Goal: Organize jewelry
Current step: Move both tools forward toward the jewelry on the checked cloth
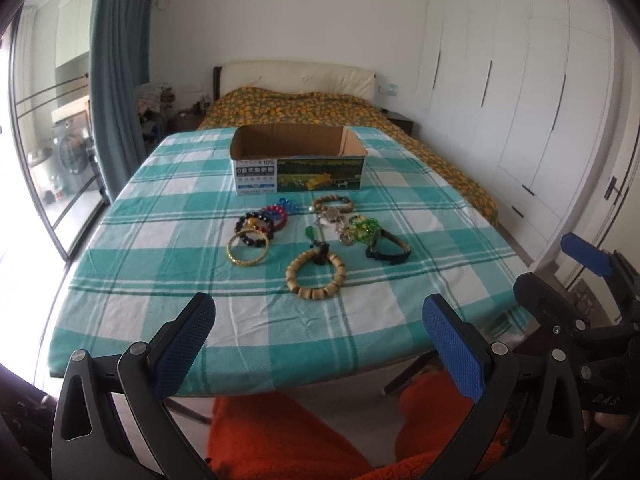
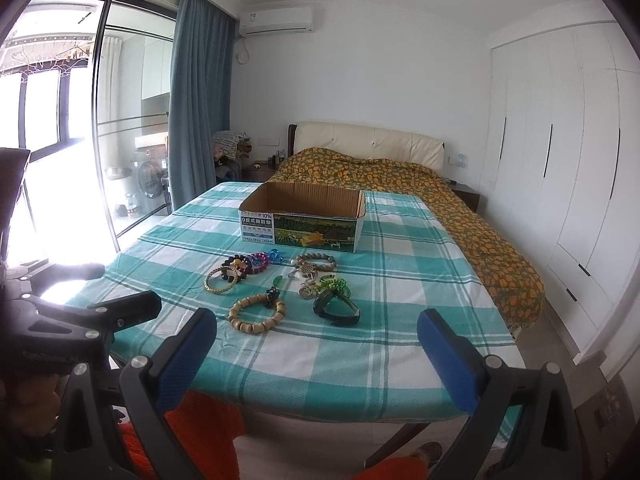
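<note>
Several bracelets lie on the teal checked tablecloth (image 1: 160, 208): a wooden bead bracelet (image 1: 316, 276) (image 2: 257, 313) nearest me, a gold bangle (image 1: 247, 253) (image 2: 220, 280), dark and red bead bracelets (image 1: 264, 218) (image 2: 250, 262), a green bead bracelet (image 1: 362, 226) (image 2: 336, 283), a black watch (image 1: 388, 249) (image 2: 336, 307) and a brown bead bracelet (image 1: 333, 203) (image 2: 316, 262). An open cardboard box (image 1: 298, 158) (image 2: 302, 216) stands behind them. My left gripper (image 1: 320, 320) is open and empty at the table's near edge. My right gripper (image 2: 316, 336) is open and empty, also short of the jewelry.
A bed with an orange patterned cover (image 1: 304, 108) (image 2: 400, 176) lies behind the table. White wardrobes (image 1: 520, 92) stand right, a glass door and blue curtain (image 2: 196, 92) left. Orange cloth (image 1: 280, 436) is below the table's near edge. The right gripper shows at the left view's right edge (image 1: 584, 280).
</note>
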A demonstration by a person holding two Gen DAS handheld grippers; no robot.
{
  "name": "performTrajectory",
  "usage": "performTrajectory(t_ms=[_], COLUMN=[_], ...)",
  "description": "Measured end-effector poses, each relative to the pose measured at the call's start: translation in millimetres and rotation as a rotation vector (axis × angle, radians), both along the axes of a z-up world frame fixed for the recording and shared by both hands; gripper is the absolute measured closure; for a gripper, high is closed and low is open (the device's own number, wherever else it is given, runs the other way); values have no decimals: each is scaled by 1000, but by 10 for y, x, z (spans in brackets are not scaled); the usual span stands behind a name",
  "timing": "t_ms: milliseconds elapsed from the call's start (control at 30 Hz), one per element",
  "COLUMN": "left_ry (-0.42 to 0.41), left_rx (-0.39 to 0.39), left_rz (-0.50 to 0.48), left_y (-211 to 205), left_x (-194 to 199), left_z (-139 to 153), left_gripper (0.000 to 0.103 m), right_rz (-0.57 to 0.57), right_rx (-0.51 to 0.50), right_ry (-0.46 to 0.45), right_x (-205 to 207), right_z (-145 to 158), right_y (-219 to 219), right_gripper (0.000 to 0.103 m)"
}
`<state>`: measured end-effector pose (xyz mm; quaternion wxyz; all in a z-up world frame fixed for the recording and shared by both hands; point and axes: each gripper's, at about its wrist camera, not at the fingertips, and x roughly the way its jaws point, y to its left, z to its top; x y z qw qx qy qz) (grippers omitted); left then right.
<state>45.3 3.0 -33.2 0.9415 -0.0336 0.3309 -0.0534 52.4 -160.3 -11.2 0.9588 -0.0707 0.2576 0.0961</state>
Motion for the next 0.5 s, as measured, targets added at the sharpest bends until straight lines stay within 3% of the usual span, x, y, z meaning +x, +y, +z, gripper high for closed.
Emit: performTrajectory(t_ms=[500], left_ry=[150], left_rx=[-79], left_rz=[153], left_y=[535], left_x=[524], left_z=[-473], left_gripper=[0], right_rz=[-78], right_rx=[22], right_ry=[173], right_x=[616], right_z=[-387], right_y=[-243], right_gripper=[1])
